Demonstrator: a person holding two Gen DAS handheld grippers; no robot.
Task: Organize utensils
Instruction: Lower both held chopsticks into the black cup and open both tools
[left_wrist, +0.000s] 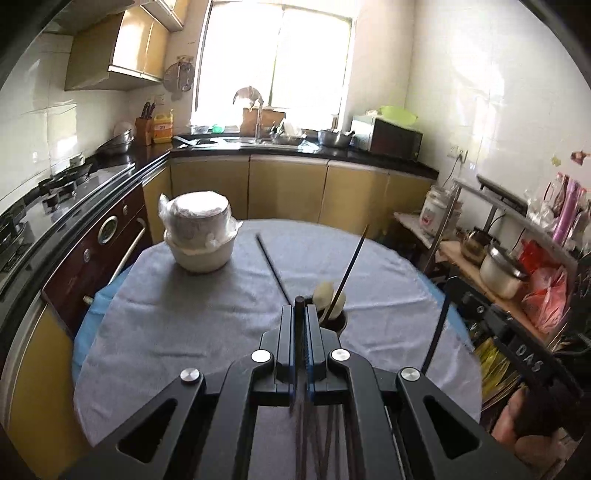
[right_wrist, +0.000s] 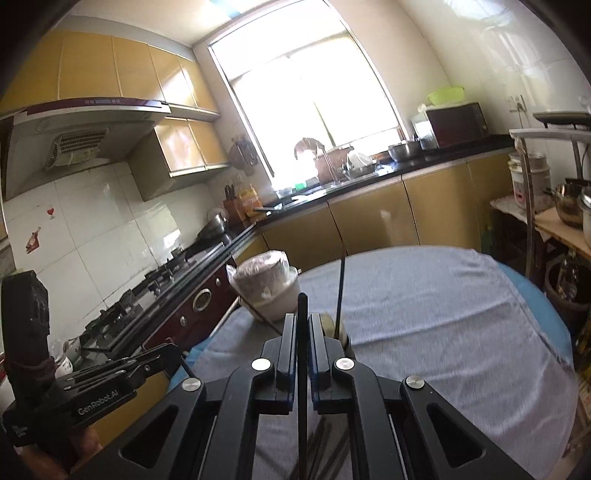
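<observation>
My left gripper (left_wrist: 300, 310) is shut on a dark chopstick (left_wrist: 299, 301) whose tip pokes up between the fingers. My right gripper (right_wrist: 303, 317) is likewise shut on a black chopstick (right_wrist: 303, 306), held upright. Both hang above the round table. Just beyond the fingers stands a dark utensil holder (left_wrist: 338, 321) (right_wrist: 345, 338) with pale spoons (left_wrist: 325, 291) and one chopstick (left_wrist: 351, 266) in it. Another chopstick (left_wrist: 271, 266) appears to lie on the grey cloth (left_wrist: 184, 332). Several dark sticks show blurred under each gripper.
A plastic-wrapped stack of white bowls (left_wrist: 199, 236) (right_wrist: 267, 288) stands at the table's far left. A stove and oven (left_wrist: 92, 236) run close along the left. Shelves with pots (left_wrist: 502, 269) crowd the right. A sink counter (left_wrist: 295, 147) spans the back.
</observation>
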